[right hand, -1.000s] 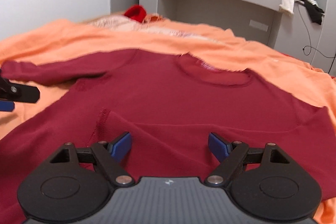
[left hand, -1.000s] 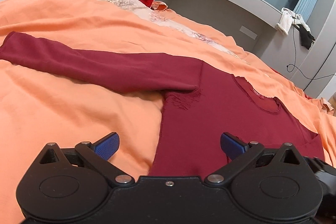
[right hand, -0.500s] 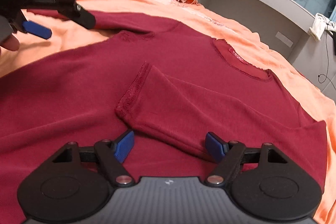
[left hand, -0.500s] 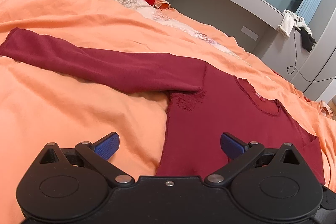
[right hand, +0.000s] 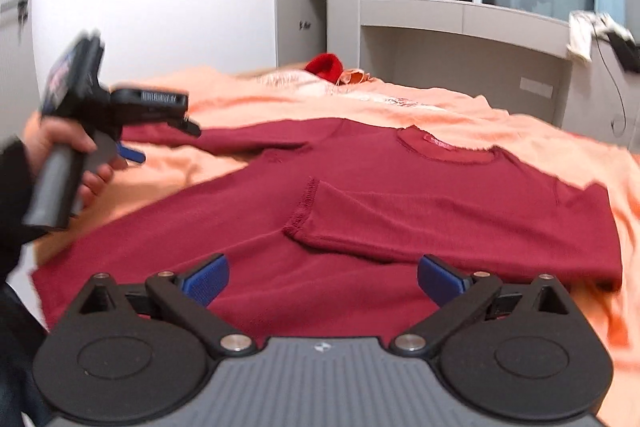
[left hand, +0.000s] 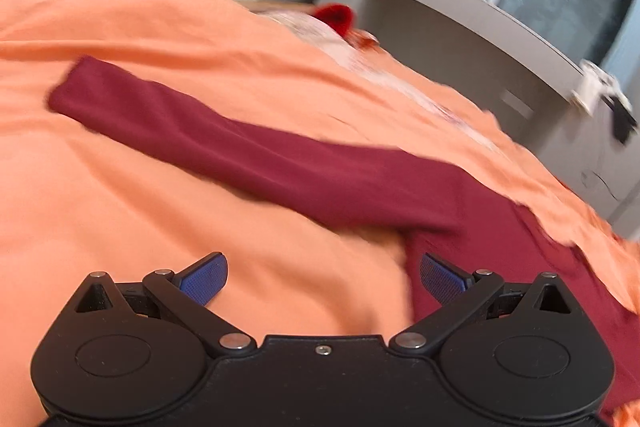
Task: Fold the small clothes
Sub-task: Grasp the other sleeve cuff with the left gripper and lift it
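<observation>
Spread wide, the left gripper (left hand: 323, 275) shows two ribbed blue pads on black linkage arms, with nothing between them. Below it lies the soft orange bed cover (left hand: 120, 227), gently creased. A dark red knit long-sleeved top (left hand: 500, 267) lies flat on that cover; its one sleeve (left hand: 240, 151) stretches out straight toward the upper left as a long flat band with a squared cuff. The top's body runs off the lower right behind the gripper's frame, so its hem is hidden. Motion blur softens every edge, and the neckline cannot be made out. Orange cover lies bare on both sides of the sleeve.

From the right wrist view, the right gripper (right hand: 323, 277) has just been opening and stands at full spread, empty, its blue pads above the top's lower body. The same top (right hand: 360, 187) lies face up, its round neckline toward the far side. The other sleeve (right hand: 400, 223) is folded across the chest, its stitched cuff edge near the middle. The left gripper (right hand: 160, 131) hangs over the cover just beside the outstretched sleeve, held on a grey handle by a hand (right hand: 60, 147) in a dark cuff; it is blurred. The top's near left corner lies close to the cover's edge. A grey shelf unit (right hand: 460, 19) stands beyond the bed.
</observation>
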Action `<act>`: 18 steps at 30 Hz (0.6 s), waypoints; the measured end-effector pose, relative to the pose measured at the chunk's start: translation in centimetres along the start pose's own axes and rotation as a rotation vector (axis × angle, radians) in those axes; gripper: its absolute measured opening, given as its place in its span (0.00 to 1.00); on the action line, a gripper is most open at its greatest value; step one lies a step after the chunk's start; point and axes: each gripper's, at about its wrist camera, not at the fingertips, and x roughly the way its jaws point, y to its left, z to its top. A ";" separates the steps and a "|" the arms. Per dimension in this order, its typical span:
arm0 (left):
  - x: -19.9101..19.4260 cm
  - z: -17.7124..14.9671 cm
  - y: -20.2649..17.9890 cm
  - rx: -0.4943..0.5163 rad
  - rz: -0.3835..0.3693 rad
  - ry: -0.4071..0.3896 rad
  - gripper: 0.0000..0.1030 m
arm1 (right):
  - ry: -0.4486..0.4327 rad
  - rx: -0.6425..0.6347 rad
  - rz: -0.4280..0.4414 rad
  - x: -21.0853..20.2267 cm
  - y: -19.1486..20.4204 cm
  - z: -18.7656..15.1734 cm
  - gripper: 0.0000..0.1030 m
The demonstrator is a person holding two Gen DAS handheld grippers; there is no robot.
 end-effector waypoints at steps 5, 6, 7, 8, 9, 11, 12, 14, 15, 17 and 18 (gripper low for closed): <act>0.9 1.5 5.5 -0.074 0.045 -0.052 0.99 | -0.110 0.083 -0.014 -2.6 -1.5 -1.6 1.00; 0.9 1.8 6.5 -0.096 0.036 -0.060 0.99 | -0.110 0.095 -0.014 -2.7 -1.6 -1.7 1.00; 1.0 2.1 7.7 -0.130 0.015 -0.066 0.99 | -0.103 0.108 -0.011 -2.8 -1.9 -1.7 1.00; 1.1 2.4 8.7 -0.161 -0.009 -0.072 0.99 | -0.104 0.122 -0.011 -2.8 -2.1 -1.8 1.00; 1.1 2.8 10.0 -0.198 -0.035 -0.085 0.99 | -0.110 0.136 -0.014 -2.9 -2.4 -1.9 1.00; 1.4 3.5 11.8 -0.258 -0.050 -0.108 0.99 | -0.118 0.154 -0.012 -3.0 -2.9 -2.2 1.00; 1.6 3.9 12.7 -0.291 -0.049 -0.121 0.99 | -0.119 0.162 -0.012 -3.1 -3.1 -2.3 1.00; 1.9 4.4 13.9 -0.359 -0.039 -0.154 0.99 | -0.125 0.177 -0.012 -3.1 -3.6 -2.5 1.00; 2.2 4.6 14.5 -0.397 -0.027 -0.175 0.99 | -0.128 0.183 -0.013 -3.1 -3.8 -2.7 1.00; 2.8 5.1 15.1 -0.438 0.006 -0.204 0.99 | -0.132 0.198 -0.016 -3.0 -4.3 -2.9 1.00; 3.1 5.3 15.2 -0.445 0.024 -0.215 0.98 | -0.133 0.208 -0.017 -2.9 -4.4 -3.0 1.00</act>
